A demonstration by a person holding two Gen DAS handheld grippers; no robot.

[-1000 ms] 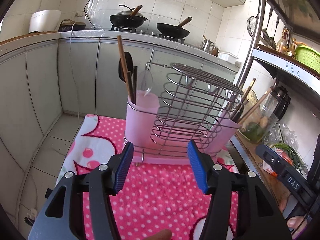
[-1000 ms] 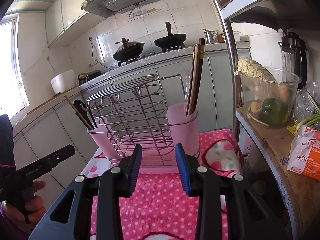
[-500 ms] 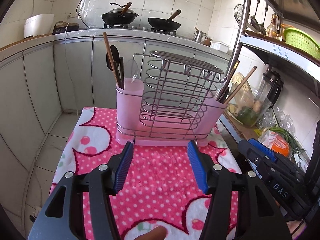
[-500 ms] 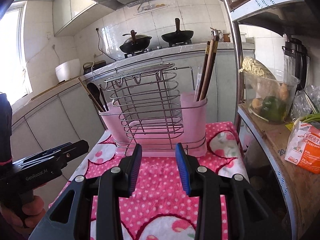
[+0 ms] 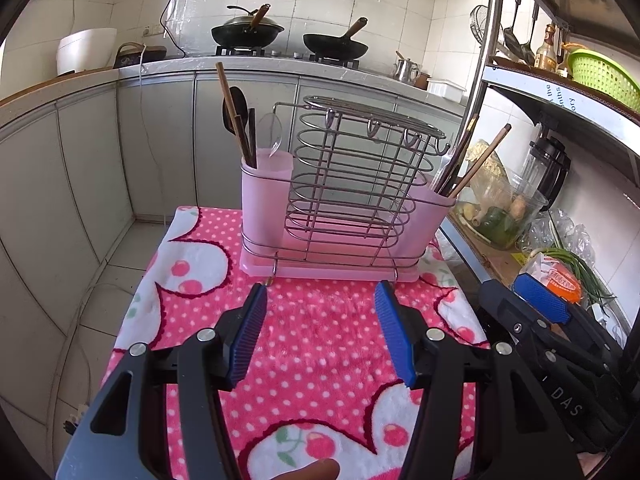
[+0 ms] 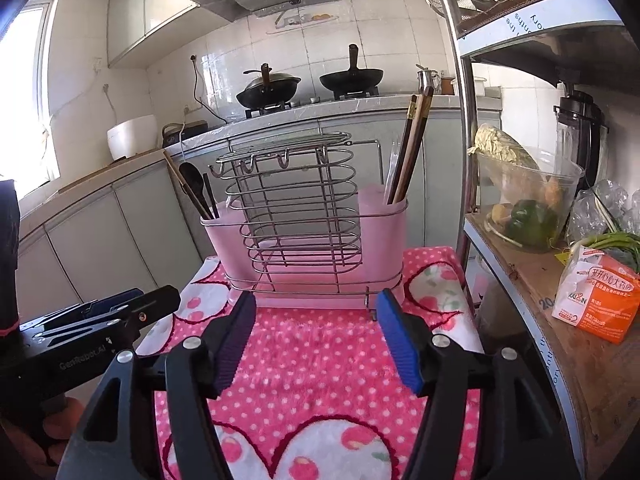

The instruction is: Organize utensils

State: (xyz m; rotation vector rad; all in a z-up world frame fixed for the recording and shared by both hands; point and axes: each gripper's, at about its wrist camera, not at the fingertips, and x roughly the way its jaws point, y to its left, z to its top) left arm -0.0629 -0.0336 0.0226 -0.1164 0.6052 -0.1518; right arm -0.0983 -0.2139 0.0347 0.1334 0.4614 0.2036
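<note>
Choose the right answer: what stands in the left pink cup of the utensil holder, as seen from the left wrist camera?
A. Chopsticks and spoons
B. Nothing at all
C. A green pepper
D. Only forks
A: brown chopsticks, a dark spoon and a clear spoon rise from the left pink cup.

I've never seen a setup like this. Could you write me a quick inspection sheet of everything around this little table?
Surface: pink polka-dot towel covers the table; bare of utensils.
Job's things: pink utensil holder with wire rack; its left cup holds a black spoon, a clear spoon and chopsticks, its right cup chopsticks.
Clutter: nothing seen on the towel.
Grippers: left gripper open, empty; right gripper jaws opening, nothing between them.
Cables: cords hang from wall sockets behind the counter.
Surroundings: two woks on the stove; shelf with a vegetable bowl.
</note>
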